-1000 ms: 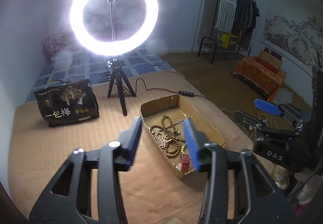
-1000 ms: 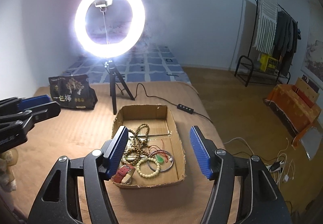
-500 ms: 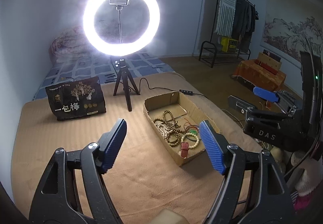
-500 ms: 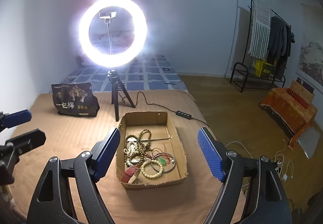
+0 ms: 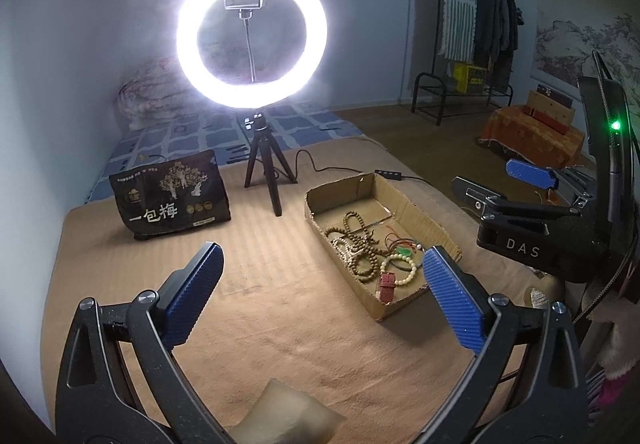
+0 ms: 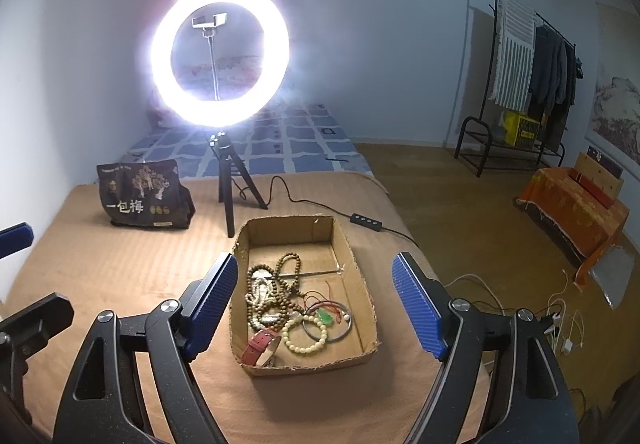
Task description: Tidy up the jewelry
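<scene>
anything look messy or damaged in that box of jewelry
Yes. In the cardboard box, the brown bead strands lie tangled in one heap with red cord, and the red strap leans against the near wall. The box's top edges look ragged, torn rather than cut. Nothing has spilled onto the blanket.

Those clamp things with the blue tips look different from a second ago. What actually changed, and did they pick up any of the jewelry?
Both pulled back and up from the cardboard box, and the left gripper, nearly closed earlier, opened wide. The right gripper stayed open. Neither took hold of anything. The wooden bead strands, red watch strap and cream bead bracelet lie in the box as before; the ring light and black bag did not move.
</scene>
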A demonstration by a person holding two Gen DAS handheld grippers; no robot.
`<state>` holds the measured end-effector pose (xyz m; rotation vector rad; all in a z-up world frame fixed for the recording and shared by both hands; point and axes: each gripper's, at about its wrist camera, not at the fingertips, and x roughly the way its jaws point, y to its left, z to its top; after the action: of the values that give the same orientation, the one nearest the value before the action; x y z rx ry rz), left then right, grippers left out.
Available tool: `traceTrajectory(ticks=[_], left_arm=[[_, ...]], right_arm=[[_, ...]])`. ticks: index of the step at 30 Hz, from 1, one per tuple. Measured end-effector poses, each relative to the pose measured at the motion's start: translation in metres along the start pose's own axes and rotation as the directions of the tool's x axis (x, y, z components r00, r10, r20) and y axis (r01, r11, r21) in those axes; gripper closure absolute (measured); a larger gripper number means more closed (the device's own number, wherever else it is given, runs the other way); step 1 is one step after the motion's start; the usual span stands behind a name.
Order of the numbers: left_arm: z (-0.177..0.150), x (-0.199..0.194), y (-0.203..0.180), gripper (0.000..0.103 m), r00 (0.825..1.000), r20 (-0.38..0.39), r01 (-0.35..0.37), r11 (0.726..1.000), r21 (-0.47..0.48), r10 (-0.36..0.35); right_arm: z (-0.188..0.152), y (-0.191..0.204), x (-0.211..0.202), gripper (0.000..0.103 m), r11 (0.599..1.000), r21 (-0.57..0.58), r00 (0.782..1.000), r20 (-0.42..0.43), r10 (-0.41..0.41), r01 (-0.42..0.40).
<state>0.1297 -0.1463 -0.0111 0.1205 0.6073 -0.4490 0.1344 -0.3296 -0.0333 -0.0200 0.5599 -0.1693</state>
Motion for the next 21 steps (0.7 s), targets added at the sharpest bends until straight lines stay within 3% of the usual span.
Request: traceTrajectory(ticks=[21], left_arm=[[0.003,0.0015,0.0072,0.0,0.999,-0.002,-0.041,0.999,-0.01,0.041]], right_arm=[[0.0034,0.008,0.0071,0.023,1.0,-0.017,1.0,-0.007,-0.012,0.012]])
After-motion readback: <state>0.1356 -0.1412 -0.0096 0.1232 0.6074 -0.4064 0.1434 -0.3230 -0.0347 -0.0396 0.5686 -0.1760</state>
